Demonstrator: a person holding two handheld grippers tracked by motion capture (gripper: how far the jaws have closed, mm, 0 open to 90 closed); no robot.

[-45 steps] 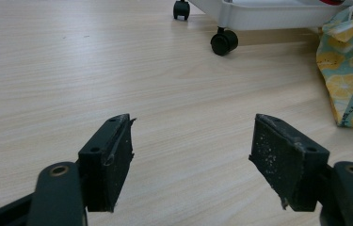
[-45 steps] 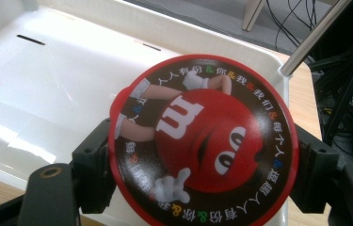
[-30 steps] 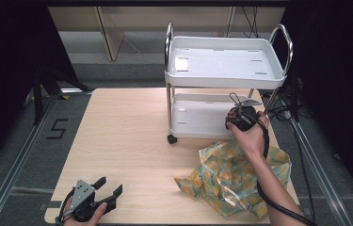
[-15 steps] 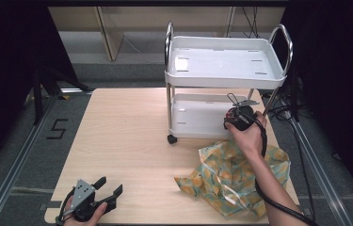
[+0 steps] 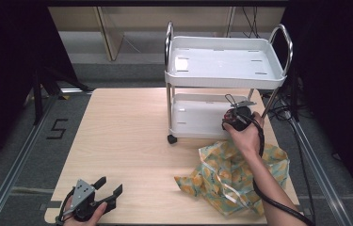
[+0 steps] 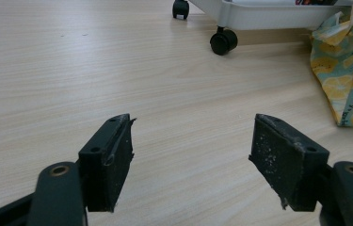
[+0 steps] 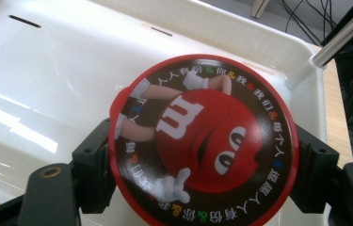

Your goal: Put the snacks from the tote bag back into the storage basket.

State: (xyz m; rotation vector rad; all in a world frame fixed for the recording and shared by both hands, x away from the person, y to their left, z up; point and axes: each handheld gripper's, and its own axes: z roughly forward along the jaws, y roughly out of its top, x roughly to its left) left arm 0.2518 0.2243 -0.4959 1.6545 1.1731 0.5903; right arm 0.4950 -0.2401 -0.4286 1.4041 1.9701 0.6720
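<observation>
My right gripper [image 7: 202,165] is shut on a round red candy tin [image 7: 202,141] with a red cartoon character and a ring of coloured lettering on its lid. It holds the tin over the lower shelf [image 7: 47,70] of a small white wheeled cart [image 5: 226,63]. In the high view the right gripper [image 5: 236,117] sits at the cart's lower shelf [image 5: 197,117], on the right side. My left gripper [image 5: 110,188] rests open near the table's front left corner, with bare wood between its pads [image 6: 113,160].
A crumpled yellow and green patterned bag [image 5: 233,176] lies on the wooden table [image 5: 127,136] in front of the cart, under the right forearm. The bag [image 6: 348,70] and a cart wheel [image 6: 223,41] appear ahead of the left gripper. Dark floor and rails flank the table.
</observation>
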